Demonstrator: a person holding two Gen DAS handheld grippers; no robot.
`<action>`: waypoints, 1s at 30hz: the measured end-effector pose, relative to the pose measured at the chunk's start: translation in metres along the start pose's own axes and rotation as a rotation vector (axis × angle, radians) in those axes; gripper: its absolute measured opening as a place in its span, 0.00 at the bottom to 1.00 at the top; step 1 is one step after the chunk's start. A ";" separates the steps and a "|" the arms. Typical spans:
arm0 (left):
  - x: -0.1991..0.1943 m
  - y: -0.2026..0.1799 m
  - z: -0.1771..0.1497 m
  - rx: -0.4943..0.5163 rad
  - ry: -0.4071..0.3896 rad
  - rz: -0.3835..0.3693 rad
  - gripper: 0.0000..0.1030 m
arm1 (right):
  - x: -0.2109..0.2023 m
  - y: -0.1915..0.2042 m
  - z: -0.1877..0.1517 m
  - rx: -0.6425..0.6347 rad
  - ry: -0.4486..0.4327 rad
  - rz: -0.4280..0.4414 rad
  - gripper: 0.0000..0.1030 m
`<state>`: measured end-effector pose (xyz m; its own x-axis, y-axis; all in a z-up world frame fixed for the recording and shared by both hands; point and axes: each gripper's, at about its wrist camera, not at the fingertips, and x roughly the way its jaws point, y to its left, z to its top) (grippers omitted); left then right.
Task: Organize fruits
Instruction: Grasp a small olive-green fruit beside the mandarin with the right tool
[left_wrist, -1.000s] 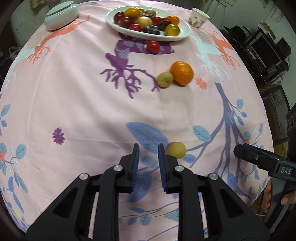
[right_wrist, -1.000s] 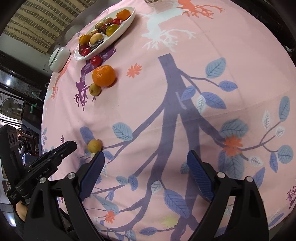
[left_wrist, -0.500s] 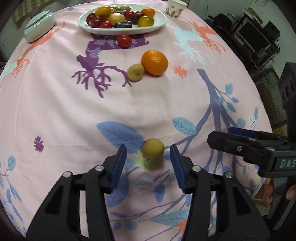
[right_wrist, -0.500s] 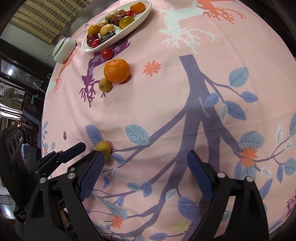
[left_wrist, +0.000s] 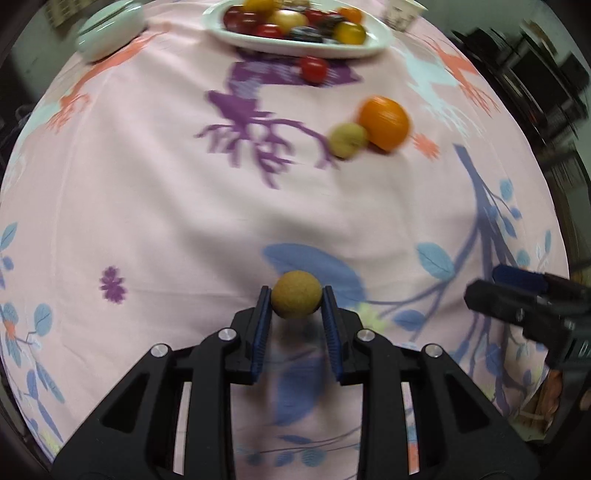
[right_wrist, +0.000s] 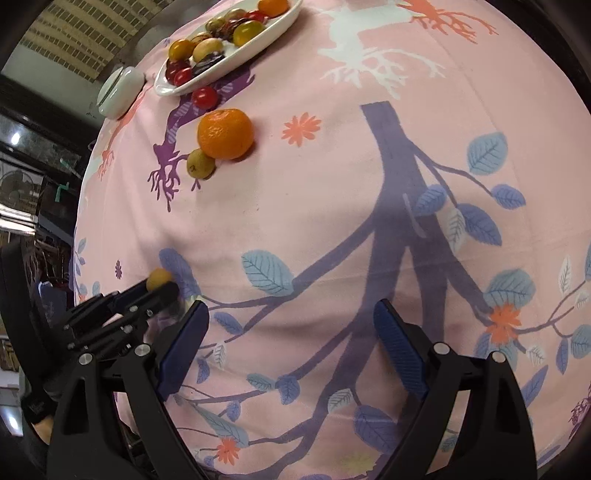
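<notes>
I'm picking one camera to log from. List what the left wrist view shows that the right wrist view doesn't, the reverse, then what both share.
Only the left wrist view: a paper cup past the plate, and both pads of the left tongs shut on the small yellow fruit.

Only the right wrist view: the right tongs wide open and empty.

Both: the white plate of fruit, red tomato, orange, greenish fruit, lidded dish.

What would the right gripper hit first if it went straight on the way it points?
Probably just the bare tablecloth: the right gripper stands open and angled down, with no fruit between or ahead of its jaws. Depth is hard to judge.
</notes>
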<state>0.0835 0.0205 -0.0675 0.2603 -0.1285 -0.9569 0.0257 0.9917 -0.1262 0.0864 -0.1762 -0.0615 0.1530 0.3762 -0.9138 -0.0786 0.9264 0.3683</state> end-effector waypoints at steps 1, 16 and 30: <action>-0.001 0.009 0.001 -0.025 -0.003 0.006 0.26 | 0.003 0.007 0.001 -0.027 0.002 0.005 0.88; -0.001 0.065 0.003 -0.164 -0.015 0.005 0.27 | 0.053 0.072 0.066 -0.148 -0.002 0.017 0.75; -0.001 0.066 0.002 -0.166 -0.020 -0.001 0.27 | 0.061 0.081 0.096 -0.194 -0.054 -0.006 0.44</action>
<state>0.0872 0.0860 -0.0746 0.2797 -0.1274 -0.9516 -0.1337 0.9763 -0.1700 0.1840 -0.0767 -0.0706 0.2058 0.3757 -0.9036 -0.2655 0.9102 0.3180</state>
